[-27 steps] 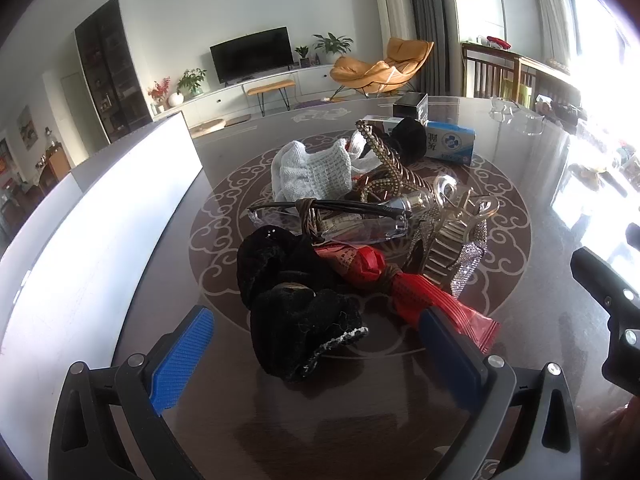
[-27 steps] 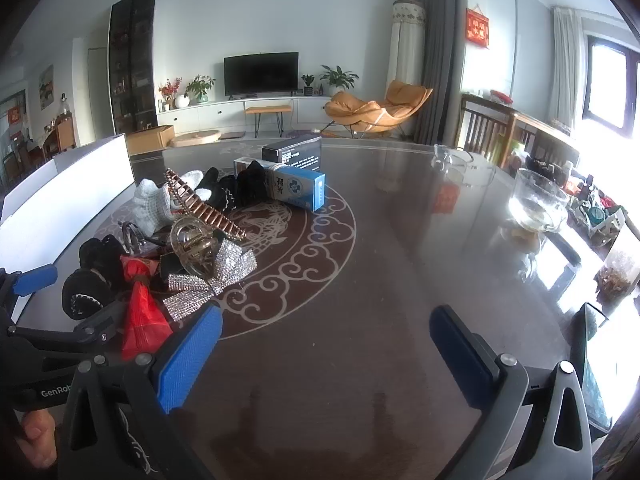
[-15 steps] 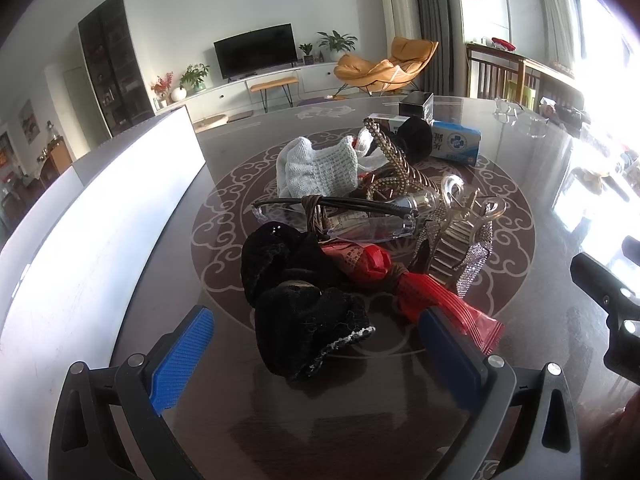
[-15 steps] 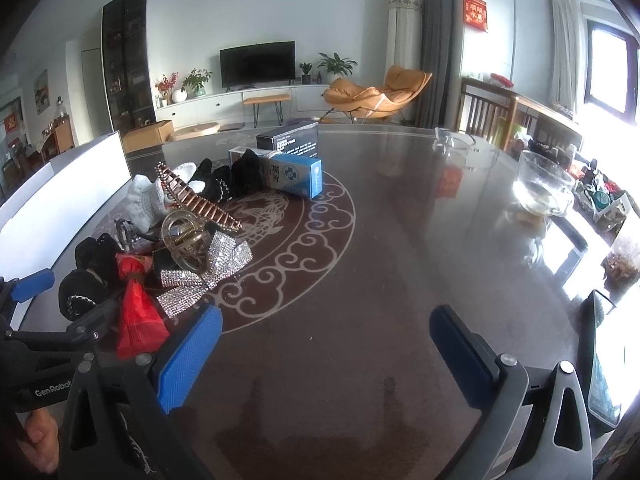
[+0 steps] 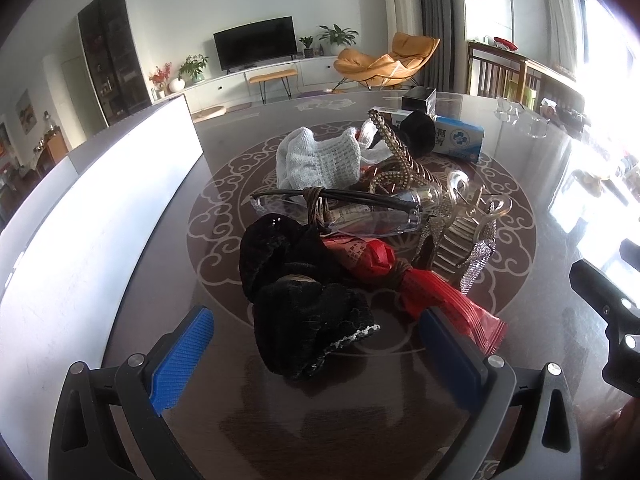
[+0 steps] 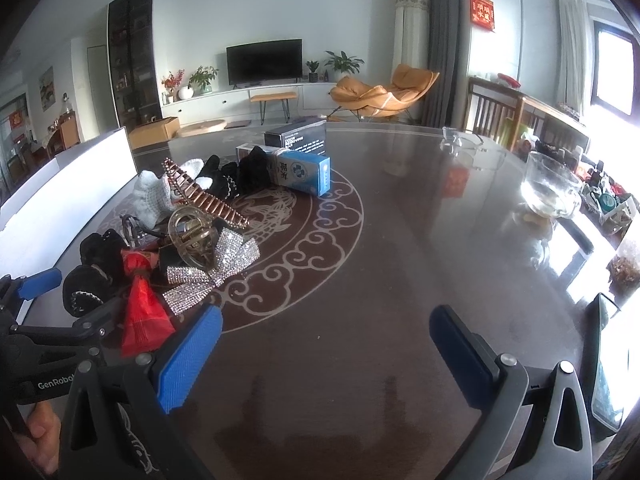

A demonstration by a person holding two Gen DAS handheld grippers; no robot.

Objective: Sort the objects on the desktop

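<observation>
black scrunchie [image 5: 304,304], red packet [image 5: 448,304], blue box [image 6: 308,174]

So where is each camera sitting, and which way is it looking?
Left wrist view: sits on the left tool, looks down at the pile on the table; its blue fingers show, open, with the right tool at the right edge.
Right wrist view: sits on the right tool, open, facing bare table; the left tool and a hand show.
Both share the red packet and blue box.

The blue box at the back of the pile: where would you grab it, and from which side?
Grip the blue box across its narrow width, coming down from above. It lies flat and long on the table, its right end clear, while black cloth crowds its left end.
</observation>
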